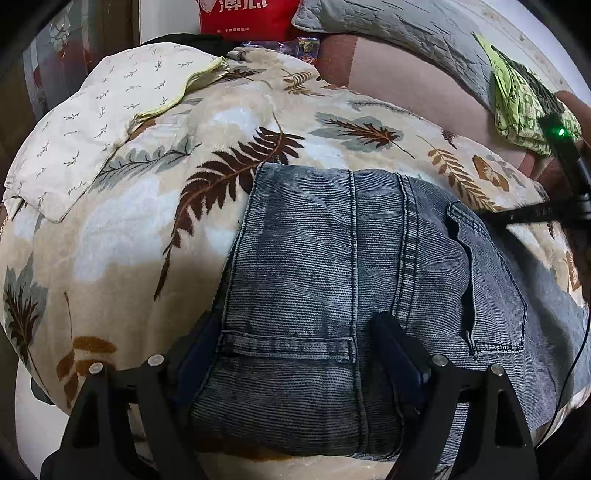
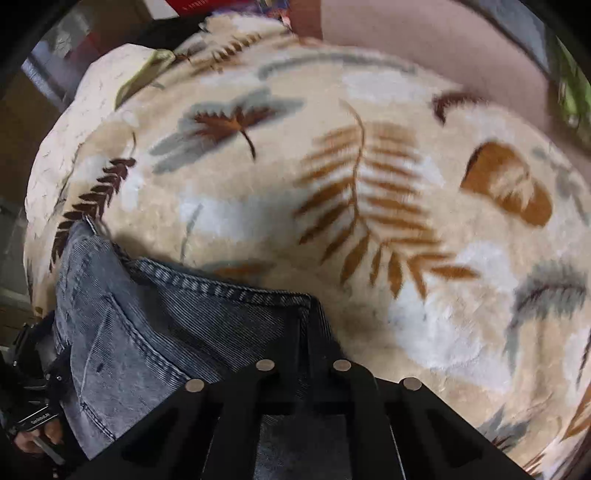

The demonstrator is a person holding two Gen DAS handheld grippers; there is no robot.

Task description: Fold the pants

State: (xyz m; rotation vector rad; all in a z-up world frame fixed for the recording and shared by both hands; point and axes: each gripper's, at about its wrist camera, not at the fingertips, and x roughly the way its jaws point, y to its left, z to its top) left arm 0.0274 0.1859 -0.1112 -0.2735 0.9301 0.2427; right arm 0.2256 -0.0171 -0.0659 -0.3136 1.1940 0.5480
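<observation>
Grey-blue denim pants [image 1: 351, 266] lie folded on a cream blanket with leaf prints [image 1: 155, 229]. In the left wrist view my left gripper [image 1: 295, 332] is open, its two dark fingers [image 1: 399, 350] set wide on either side of the near hem of a pant leg. In the right wrist view my right gripper [image 2: 304, 325] is shut on the corner of the pants [image 2: 166, 317] near the waistband seam. The right gripper also shows at the right edge of the left wrist view [image 1: 532, 214], holding the far side of the pants.
A pale patterned pillowcase [image 1: 85, 122] lies at the blanket's far left. A red bag [image 1: 243, 16], a grey quilt [image 1: 388, 26] and a green printed cloth [image 1: 521, 107] lie at the back. A pink-brown sofa surface [image 1: 406, 77] runs behind the blanket.
</observation>
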